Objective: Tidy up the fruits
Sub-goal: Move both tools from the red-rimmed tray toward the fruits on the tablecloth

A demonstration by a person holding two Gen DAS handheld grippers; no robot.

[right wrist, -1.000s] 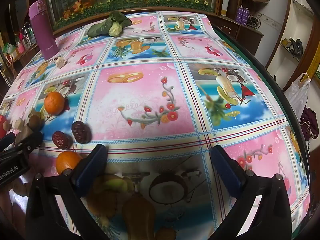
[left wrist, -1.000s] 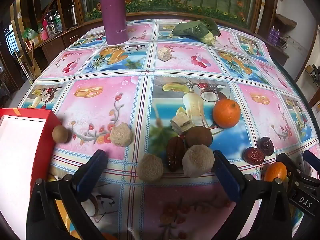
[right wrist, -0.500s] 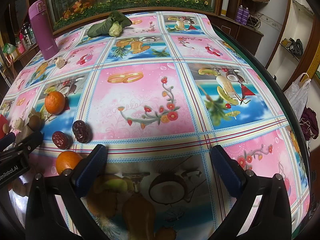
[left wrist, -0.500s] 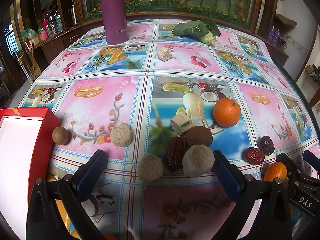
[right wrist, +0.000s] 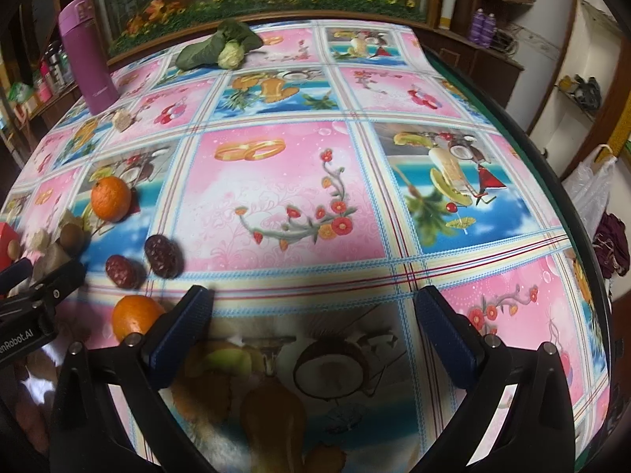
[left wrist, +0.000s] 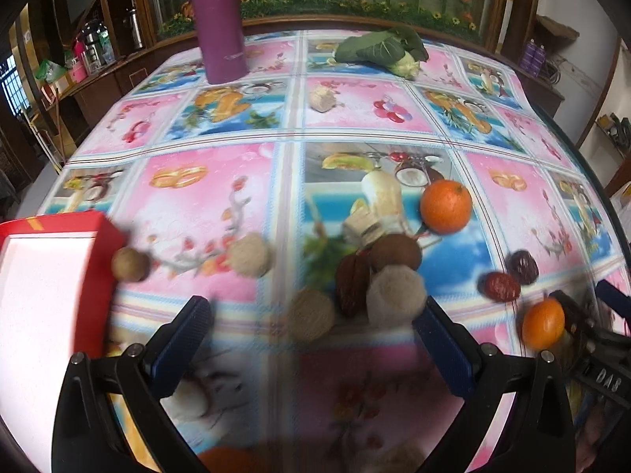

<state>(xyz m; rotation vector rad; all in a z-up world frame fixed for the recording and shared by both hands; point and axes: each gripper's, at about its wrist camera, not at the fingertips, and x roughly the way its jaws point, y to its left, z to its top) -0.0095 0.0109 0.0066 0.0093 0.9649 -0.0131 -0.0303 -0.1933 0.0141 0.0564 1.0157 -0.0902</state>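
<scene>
My left gripper [left wrist: 311,315] is open and empty, low over the table, just short of a cluster: two tan fuzzy balls [left wrist: 394,295] [left wrist: 309,315], a dark brown date [left wrist: 353,282] and a brown round fruit [left wrist: 396,252]. Another tan ball [left wrist: 250,254] and a small brown fruit [left wrist: 130,264] lie left, beside the red box [left wrist: 94,232]. A large orange [left wrist: 445,205], two red dates [left wrist: 501,285] and a small orange [left wrist: 542,323] lie right. My right gripper [right wrist: 315,311] is open and empty; the small orange [right wrist: 134,315] and dates [right wrist: 161,256] sit to its left.
A purple flask [left wrist: 221,23] stands at the back left, a leafy vegetable [left wrist: 378,51] at the back, a pale lump [left wrist: 321,100] between. The patterned tablecloth [right wrist: 276,181] covers the table; its right edge [right wrist: 552,165] drops off beside shelves and a bag.
The left view has shifted slightly and is now motion-blurred; the red box and fruits sit a little further right in view. The right gripper has barely moved. Both jaws stay open.
</scene>
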